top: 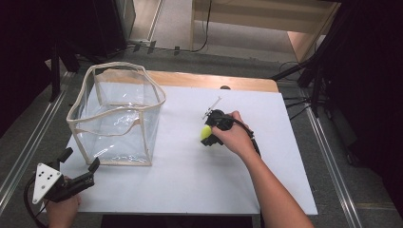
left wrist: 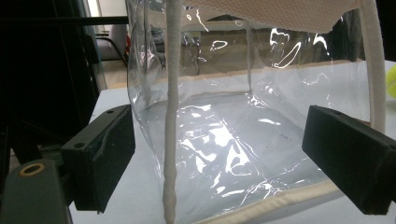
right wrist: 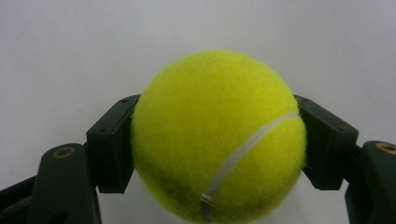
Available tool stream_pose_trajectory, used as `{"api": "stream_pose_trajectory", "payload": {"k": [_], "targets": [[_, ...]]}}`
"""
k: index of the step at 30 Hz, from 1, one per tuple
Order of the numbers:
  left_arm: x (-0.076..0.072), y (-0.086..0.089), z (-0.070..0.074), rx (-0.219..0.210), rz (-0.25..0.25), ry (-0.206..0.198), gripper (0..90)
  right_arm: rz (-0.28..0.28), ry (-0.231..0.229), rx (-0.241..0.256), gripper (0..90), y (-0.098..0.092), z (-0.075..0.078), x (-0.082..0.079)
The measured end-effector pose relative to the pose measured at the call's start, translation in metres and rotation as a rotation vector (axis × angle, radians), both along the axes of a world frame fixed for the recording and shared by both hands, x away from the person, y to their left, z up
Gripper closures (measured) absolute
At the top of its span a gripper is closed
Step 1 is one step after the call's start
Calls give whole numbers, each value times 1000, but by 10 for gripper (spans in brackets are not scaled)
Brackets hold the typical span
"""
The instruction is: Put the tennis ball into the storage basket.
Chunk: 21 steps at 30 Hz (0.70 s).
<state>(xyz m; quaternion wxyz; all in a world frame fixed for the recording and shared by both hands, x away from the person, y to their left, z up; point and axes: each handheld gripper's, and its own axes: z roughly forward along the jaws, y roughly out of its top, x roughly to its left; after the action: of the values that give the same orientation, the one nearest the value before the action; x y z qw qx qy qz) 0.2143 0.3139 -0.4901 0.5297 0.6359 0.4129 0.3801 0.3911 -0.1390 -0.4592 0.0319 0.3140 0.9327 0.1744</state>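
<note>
High view: the tennis ball [top: 206, 132] is a small yellow-green sphere at the middle of the white table [top: 190, 175], well to the right of the clear bag [top: 119, 118]. The right gripper [top: 210, 133] covers most of the ball; only its left part shows past the black fingers, and the hand [top: 236, 136] hides the gripper's rear. The bag is a transparent, box-shaped plastic container with cream fabric piping along its edges and an open top; it stands upright at the far left of the table. The left gripper [top: 81, 160] sits at the near left corner, just beside the bag's near edge, with its fingers apart. A grey three-cornered plate sits on its top.

Left gripper view: the two black fingers [left wrist: 105, 154] stand wide apart with nothing between them. The bag [left wrist: 233, 140] lies just beyond them; its plastic is creased and glossy with glare. A cream seam runs vertically down one corner. A yellow-green sliver at the right edge is cut off.

Right gripper view: the ball [right wrist: 219, 135] is clamped between the two fingers [right wrist: 112, 149], one pressing each side. Its felt is fuzzy and bright yellow-green, crossed by a curved white seam. Its underside is cut off by the frame. The table behind is plain white.
</note>
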Motion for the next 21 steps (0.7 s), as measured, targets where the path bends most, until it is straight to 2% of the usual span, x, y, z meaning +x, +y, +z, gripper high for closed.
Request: {"api": "stream_pose_trajectory", "payload": {"k": [10,21], "targets": [[0,0,0,2,1,1,98,18,-3,-1,233,11,4,2],[0,0,0,1,0,1,98,44,-16,-1,233,24,15,3]]}}
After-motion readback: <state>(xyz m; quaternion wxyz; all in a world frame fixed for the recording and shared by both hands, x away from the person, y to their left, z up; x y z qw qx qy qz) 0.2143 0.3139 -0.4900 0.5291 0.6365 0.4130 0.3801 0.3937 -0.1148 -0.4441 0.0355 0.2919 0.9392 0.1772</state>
